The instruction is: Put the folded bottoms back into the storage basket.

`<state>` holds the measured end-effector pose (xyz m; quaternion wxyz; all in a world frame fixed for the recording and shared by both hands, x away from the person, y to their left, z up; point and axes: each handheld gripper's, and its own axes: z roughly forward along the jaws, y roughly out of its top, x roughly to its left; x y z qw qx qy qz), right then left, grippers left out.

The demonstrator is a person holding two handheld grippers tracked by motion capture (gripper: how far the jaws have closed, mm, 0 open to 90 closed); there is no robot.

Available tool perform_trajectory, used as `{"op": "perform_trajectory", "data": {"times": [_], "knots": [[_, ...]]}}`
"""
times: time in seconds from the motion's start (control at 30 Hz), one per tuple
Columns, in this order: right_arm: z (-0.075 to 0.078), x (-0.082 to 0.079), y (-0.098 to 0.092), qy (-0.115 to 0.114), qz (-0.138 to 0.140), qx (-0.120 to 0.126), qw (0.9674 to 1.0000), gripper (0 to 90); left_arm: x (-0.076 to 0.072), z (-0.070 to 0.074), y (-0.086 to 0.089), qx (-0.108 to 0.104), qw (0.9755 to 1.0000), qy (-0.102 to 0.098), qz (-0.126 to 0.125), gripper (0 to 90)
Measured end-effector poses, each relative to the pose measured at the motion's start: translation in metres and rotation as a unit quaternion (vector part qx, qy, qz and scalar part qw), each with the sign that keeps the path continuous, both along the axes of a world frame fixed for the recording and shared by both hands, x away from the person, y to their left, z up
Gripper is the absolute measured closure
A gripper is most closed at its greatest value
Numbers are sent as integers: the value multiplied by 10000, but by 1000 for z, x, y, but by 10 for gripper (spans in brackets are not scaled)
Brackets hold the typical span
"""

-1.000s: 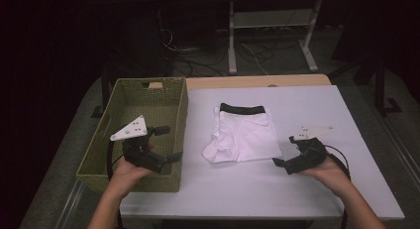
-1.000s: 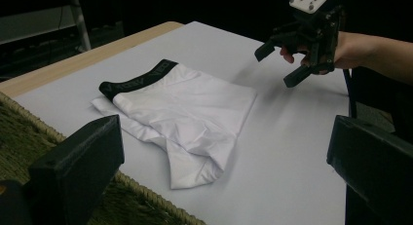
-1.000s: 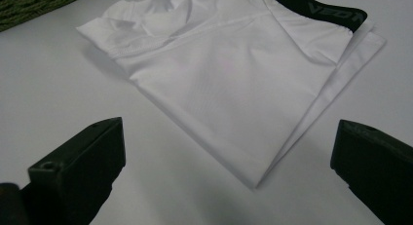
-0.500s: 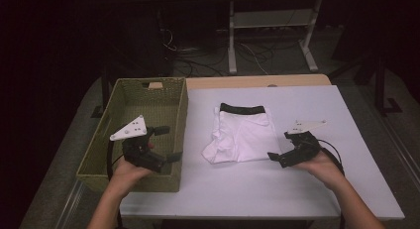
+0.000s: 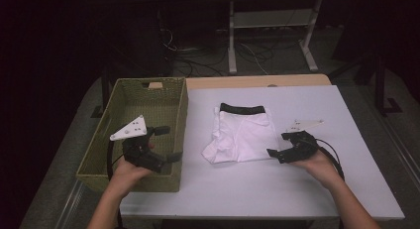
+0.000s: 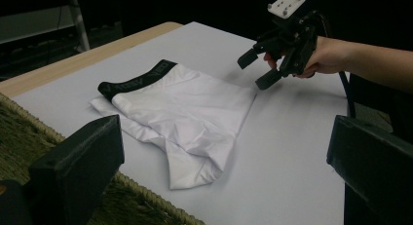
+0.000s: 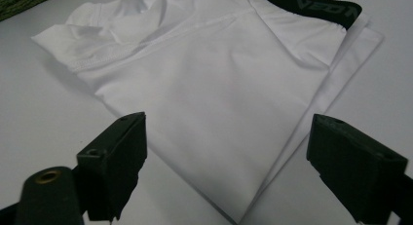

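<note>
Right gripper (image 5: pixel 277 151): jaws apart, just been closing, at shorts (image 5: pixel 245 135) corner, unpinched. Pinch all layers low. Left gripper (image 5: pixel 166 142): released, over basket (image 5: pixel 124 97).

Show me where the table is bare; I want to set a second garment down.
Free: the white table strip along the near edge below the folded underwear, and the far right corner beyond the right gripper. Crowded: the patch where that gripper sits by the underwear's corner, and the basket side.
</note>
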<state>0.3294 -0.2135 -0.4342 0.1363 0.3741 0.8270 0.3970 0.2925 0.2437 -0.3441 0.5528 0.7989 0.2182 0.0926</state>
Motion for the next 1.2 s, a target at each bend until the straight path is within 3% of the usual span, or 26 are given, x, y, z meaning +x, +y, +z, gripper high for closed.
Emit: {"op": "perform_trajectory", "data": {"times": [0.63, 1.2], "knots": [[-12, 2, -14, 273, -20, -63, 9996, 446, 0, 0, 0, 14, 10000, 5, 6, 4], [-25, 2, -10, 441, 106, -245, 9987, 501, 0, 0, 0, 34, 10000, -5, 8, 4]]}}
